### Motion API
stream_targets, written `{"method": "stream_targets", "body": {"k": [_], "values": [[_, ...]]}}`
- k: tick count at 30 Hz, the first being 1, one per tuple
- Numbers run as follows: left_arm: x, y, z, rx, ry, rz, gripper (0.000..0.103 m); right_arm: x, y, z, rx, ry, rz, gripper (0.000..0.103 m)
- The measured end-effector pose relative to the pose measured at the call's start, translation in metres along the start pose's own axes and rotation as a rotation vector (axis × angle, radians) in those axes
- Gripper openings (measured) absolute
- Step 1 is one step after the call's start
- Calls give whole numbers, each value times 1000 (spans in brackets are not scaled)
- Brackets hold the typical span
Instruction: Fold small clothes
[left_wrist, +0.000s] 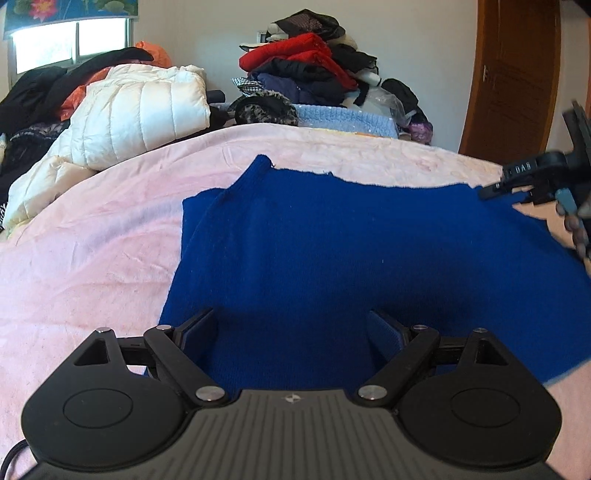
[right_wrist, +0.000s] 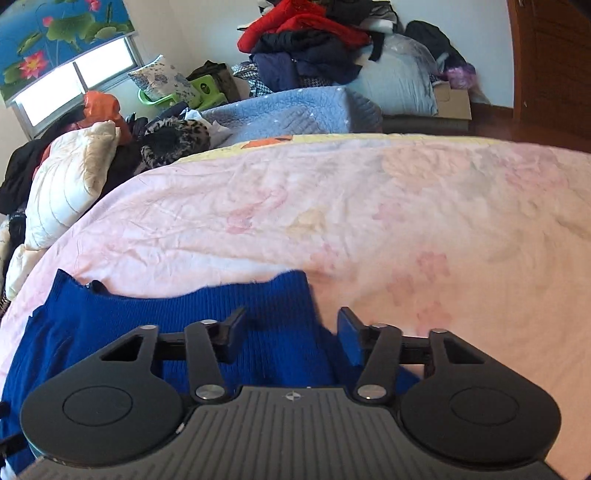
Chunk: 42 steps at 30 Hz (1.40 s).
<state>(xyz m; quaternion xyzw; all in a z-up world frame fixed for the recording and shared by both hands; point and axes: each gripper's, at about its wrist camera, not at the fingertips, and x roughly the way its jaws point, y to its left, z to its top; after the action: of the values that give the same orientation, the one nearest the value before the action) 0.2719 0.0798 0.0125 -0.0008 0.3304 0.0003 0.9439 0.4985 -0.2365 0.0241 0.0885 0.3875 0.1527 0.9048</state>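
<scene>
Sweater (left_wrist: 332, 258) lies spread mid-frame on the bed (left_wrist: 92, 240), seemingly with one sleeve folded in, both the left tool (left_wrist: 291, 332) and right tool (right_wrist: 291, 332) wide and empty, so most folding remains.

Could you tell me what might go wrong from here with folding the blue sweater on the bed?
1. Both the left gripper and the right gripper are open over the blue sweater; closing could pinch the pink bedsheet too.
2. The right gripper sits at the sweater's far corner, so a shallow grasp may slip.
3. The sweater's left edge looks doubled, which could bunch when folded.
</scene>
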Motion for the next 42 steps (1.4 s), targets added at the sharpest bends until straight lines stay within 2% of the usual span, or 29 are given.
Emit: {"method": "stream_targets", "body": {"k": [2, 3, 4, 7, 9, 10, 12, 13, 14, 16, 17, 18, 21, 23, 27, 29, 31, 32, 33, 34, 35, 36, 37, 38, 42], "values": [[0, -3, -8, 12, -1, 5, 93, 7, 2, 3, 0, 11, 1, 30], [0, -4, -11, 11, -3, 5, 94, 10, 3, 4, -13, 9, -2, 15], [0, -4, -12, 7, 0, 4, 94, 12, 5, 3, -27, 10, -7, 10], [1, 1, -13, -21, 12, -12, 96, -1, 9, 4, -46, -55, 0, 10], [2, 0, -14, -12, 16, -11, 97, -14, 2, 6, -4, -104, 12, 9], [3, -2, -14, -6, 19, -7, 99, -13, -7, 4, 33, -97, 8, 9], [6, -5, -13, 8, 29, -7, 103, 1, -20, -3, 45, -43, -59, 9], [7, -5, -12, 10, 32, -6, 103, 3, -23, -9, 56, -57, -45, 10], [7, -4, -12, 9, 32, -7, 103, 1, -23, -10, 70, -67, -37, 15], [3, -2, -12, 2, 26, -12, 103, -9, -25, -11, 152, -92, -19, 40], [-2, 0, -12, -15, 22, -7, 103, -17, -27, -12, 191, -100, 13, 62], [-8, 4, -12, -42, 18, -4, 103, -27, -27, -15, 213, -114, 44, 72], [-30, 25, -14, -141, -2, -8, 103, -69, -23, -37, 192, -130, 116, 70], [-36, 39, -18, -187, 28, 9, 103, -99, -26, -60, 189, -116, 149, 67], [-34, 69, -26, -318, 89, 35, 103, -144, -35, -110, 194, -70, 109, 59], [-35, 75, -25, -374, 88, 19, 103, -148, -38, -130, 226, 0, 118, 57], [-32, 76, -21, -420, 96, -4, 102, -146, -33, -147, 234, 53, 131, 50], [-30, 77, -20, -450, 93, -25, 102, -146, -29, -153, 225, 57, 138, 43], [-27, 78, -18, -488, 98, -60, 101, -147, -23, -157, 211, 57, 147, 32], [-25, 76, -16, -505, 99, -75, 91, -145, -17, -159, 196, 70, 156, 27], [-22, 73, -13, -499, 101, -77, 62, -143, -10, -159, 171, 75, 144, 18], [-17, 70, -10, -483, 118, -65, 43, -142, -5, -159, 136, 78, 125, 16], [-12, 68, -8, -466, 141, -41, 20, -142, -2, -158, 109, 84, 115, 14], [-10, 66, -6, -441, 148, -11, 15, -143, -3, -155, 106, 90, 108, 13], [-9, 66, -3, -377, 178, 7, 12, -154, -6, -153, 79, 90, 65, 9]]}}
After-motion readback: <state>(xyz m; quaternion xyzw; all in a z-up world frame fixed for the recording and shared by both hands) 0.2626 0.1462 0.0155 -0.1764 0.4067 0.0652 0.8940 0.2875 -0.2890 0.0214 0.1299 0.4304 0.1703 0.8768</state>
